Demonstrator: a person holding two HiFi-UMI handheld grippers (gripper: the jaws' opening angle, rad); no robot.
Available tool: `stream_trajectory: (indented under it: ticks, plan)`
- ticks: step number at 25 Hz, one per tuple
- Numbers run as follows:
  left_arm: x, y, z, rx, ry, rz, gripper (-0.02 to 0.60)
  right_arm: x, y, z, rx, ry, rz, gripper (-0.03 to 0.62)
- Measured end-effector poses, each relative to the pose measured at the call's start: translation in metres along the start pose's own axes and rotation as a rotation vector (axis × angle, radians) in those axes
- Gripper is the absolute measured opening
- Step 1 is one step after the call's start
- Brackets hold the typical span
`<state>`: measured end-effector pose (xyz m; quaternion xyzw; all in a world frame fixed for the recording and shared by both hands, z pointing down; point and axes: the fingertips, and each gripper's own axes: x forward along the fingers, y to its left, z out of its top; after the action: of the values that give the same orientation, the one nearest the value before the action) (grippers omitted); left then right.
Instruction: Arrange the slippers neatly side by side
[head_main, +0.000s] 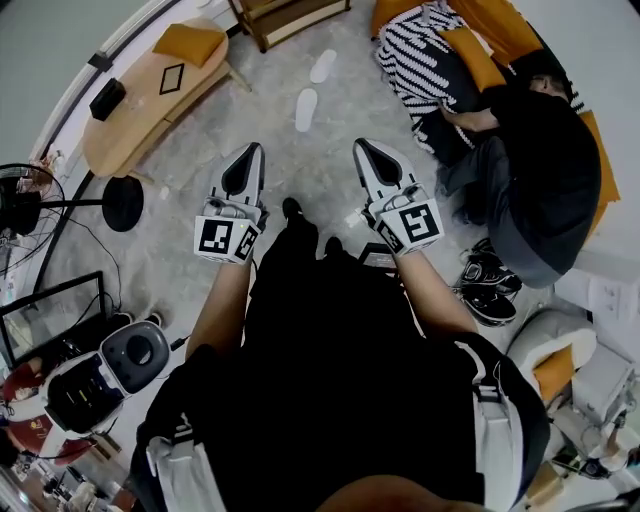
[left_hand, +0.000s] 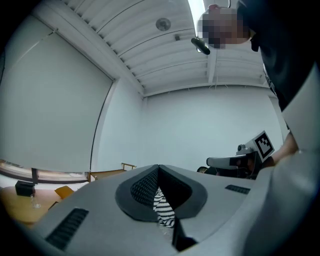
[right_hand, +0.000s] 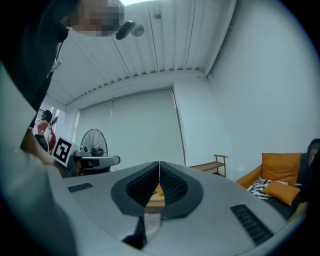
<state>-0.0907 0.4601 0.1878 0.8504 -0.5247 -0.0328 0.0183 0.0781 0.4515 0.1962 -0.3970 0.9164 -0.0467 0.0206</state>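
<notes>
Fingers (head_main: 243, 172) of both grippers are pressed together at their tips with nothing between them, the left gripper (head_main: 250, 150) and the right gripper (head_main: 362, 147) held out side by side above the grey floor (head_main: 310, 160), to the left of the orange sofa (head_main: 500, 25). Two white slippers lie on that floor, also left of the sofa. They are apart and staggered, the far slipper (head_main: 323, 65) closer to the sofa than the near slipper (head_main: 306, 108), neither one touched by a gripper.
</notes>
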Motion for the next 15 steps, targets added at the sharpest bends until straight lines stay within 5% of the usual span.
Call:
stream_trajectory:
  ticks: [15]
  plan:
    - [0.127, 0.124, -0.020, -0.068, -0.030, -0.013, 0.014, 0.147, -0.072, -0.010, -0.034, 0.069, -0.028, 0.031]
